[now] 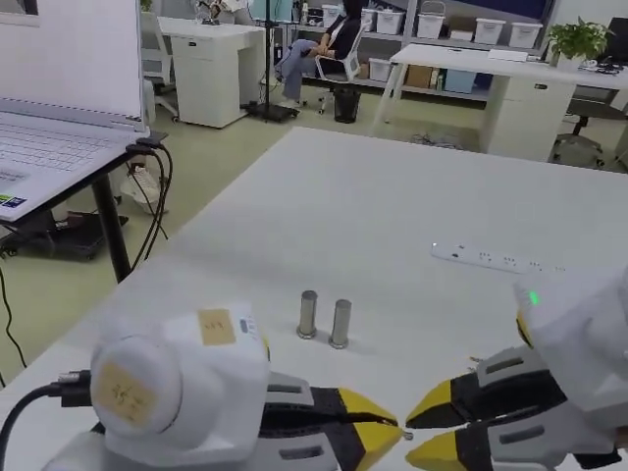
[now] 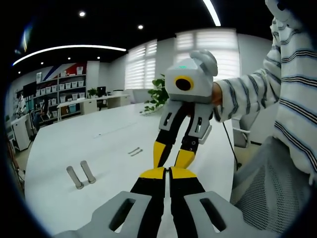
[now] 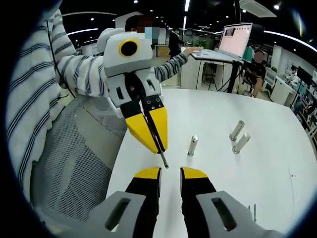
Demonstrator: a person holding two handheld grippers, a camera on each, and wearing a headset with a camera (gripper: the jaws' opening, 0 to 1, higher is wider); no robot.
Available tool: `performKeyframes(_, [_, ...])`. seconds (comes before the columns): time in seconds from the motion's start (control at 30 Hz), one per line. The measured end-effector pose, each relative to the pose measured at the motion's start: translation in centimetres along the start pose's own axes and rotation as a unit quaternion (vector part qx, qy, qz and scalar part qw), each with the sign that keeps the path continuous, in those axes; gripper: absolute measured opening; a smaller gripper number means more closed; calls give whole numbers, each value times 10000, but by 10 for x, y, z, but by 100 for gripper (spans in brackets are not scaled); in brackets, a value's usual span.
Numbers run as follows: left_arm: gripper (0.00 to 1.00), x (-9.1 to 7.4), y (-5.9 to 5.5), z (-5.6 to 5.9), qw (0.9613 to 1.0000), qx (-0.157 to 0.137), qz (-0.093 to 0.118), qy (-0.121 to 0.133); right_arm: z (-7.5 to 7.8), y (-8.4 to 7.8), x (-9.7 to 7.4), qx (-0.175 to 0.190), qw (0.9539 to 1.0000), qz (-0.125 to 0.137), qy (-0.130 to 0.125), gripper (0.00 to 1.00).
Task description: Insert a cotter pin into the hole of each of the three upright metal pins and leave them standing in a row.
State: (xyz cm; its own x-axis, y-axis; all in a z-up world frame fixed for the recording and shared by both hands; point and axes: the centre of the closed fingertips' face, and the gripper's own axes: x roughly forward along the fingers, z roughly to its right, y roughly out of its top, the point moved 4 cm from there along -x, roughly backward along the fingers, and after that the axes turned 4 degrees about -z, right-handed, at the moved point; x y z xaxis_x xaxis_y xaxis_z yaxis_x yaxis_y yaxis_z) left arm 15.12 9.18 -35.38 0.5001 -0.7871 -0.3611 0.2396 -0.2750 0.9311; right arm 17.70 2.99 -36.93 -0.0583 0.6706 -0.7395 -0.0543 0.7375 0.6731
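Two short metal pins (image 1: 308,314) (image 1: 340,324) stand upright side by side on the white table (image 1: 392,196). In the right gripper view they (image 3: 238,136) stand further off, and a third metal pin (image 3: 192,145) is upright closer to the grippers. My left gripper (image 1: 388,432) (image 3: 158,148) is shut on a thin cotter pin (image 3: 163,158), whose end sticks out past the yellow tips. Facing it tip to tip, my right gripper (image 1: 424,430) (image 3: 170,172) is open with nothing between its jaws. In the left gripper view my left gripper (image 2: 168,171) has its jaws pressed together.
Loose cotter pins (image 2: 133,151) lie on the table beyond the grippers. A white power strip (image 1: 496,260) lies at the back right. A laptop (image 1: 39,147) on a stand is beyond the table's left edge. A mesh chair (image 3: 84,148) sits by the near edge.
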Motion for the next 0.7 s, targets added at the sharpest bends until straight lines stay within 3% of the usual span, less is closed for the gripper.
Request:
performKeyframes(0.23, [0, 1, -1, 3, 10000, 24, -40, -83, -7, -1, 3, -42, 9998, -2, 191, 0])
performKeyframes(0.7, [0, 2, -11, 10, 9986, 238, -380, -285, -12, -6, 2, -192, 9990, -149, 378, 0])
